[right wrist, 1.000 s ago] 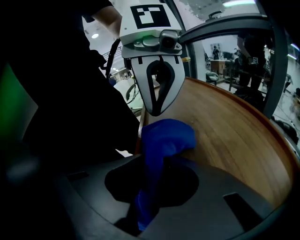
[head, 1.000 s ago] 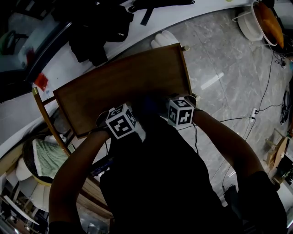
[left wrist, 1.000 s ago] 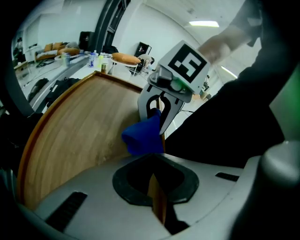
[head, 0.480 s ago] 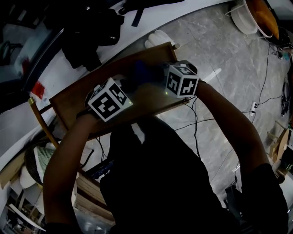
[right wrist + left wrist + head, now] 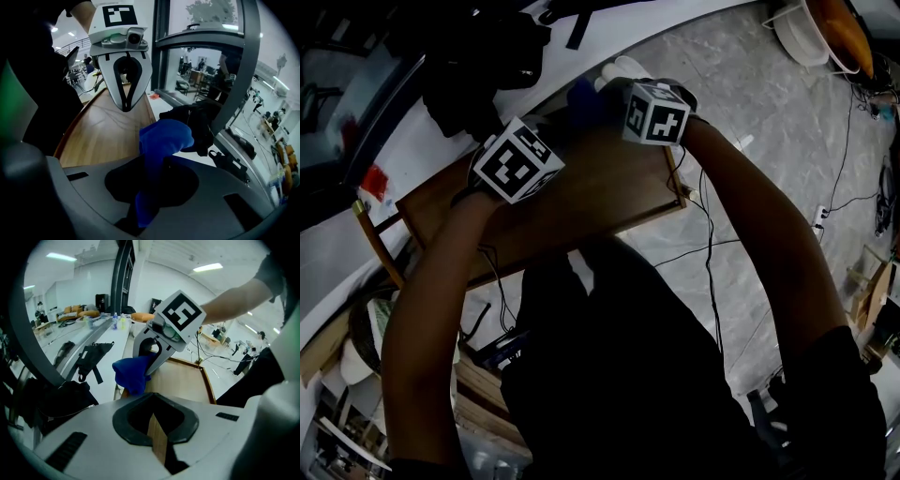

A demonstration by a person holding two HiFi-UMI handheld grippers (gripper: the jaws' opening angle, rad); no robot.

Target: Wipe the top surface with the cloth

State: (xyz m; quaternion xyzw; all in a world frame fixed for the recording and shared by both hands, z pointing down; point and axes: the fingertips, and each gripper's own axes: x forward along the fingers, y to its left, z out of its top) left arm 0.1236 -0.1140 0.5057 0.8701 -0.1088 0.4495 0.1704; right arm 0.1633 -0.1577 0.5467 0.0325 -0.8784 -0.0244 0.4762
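The right tongs (image 5: pixel 150 197) pinch the blue cloth (image 5: pixel 164 136). The left tongs (image 5: pixel 157 441) clamp the table (image 5: pixel 183 380) edge. A black bag (image 5: pixel 478 66) lies near.

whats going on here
A person is wiping a wooden table with a blue cloth. The right gripper is shut on the cloth and has it at the far edge of the top. The left gripper is shut on the table's rim, apparently to steady it.
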